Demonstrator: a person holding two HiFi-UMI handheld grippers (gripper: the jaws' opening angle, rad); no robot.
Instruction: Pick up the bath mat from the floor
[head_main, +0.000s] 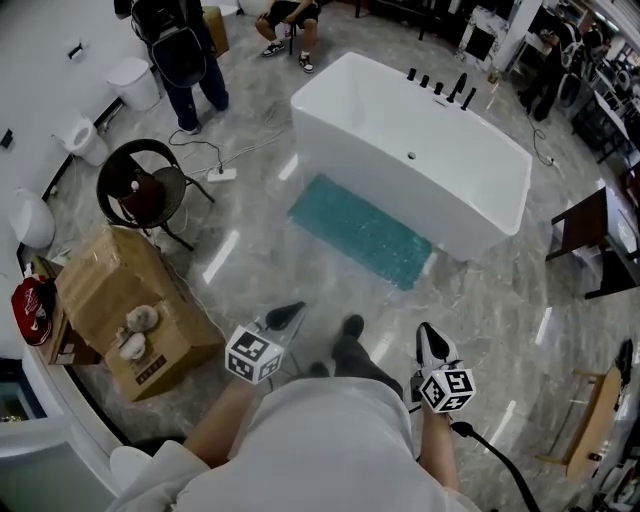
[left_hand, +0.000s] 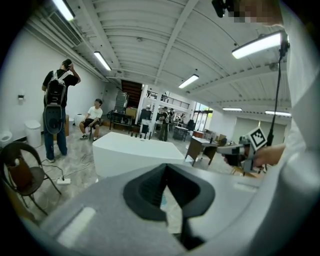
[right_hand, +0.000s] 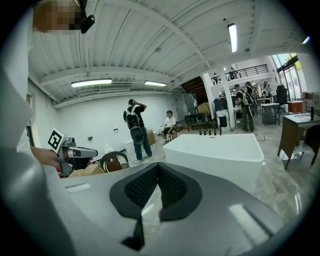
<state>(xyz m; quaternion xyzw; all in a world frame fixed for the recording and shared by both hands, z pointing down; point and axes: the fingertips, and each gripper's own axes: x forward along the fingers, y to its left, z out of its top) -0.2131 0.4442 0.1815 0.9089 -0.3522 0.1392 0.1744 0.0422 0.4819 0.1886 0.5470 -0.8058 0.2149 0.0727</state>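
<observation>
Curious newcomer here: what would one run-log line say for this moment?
stage: before pickup; bath mat: flat on floor beside bathtub; left tool: shut, empty; right tool: shut, empty

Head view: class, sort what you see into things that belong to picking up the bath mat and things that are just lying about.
Belongs to the job:
bath mat, flat on the floor
left gripper, shut, empty
right gripper, shut, empty

Just lying about:
bathtub
cardboard box
chair
power strip
</observation>
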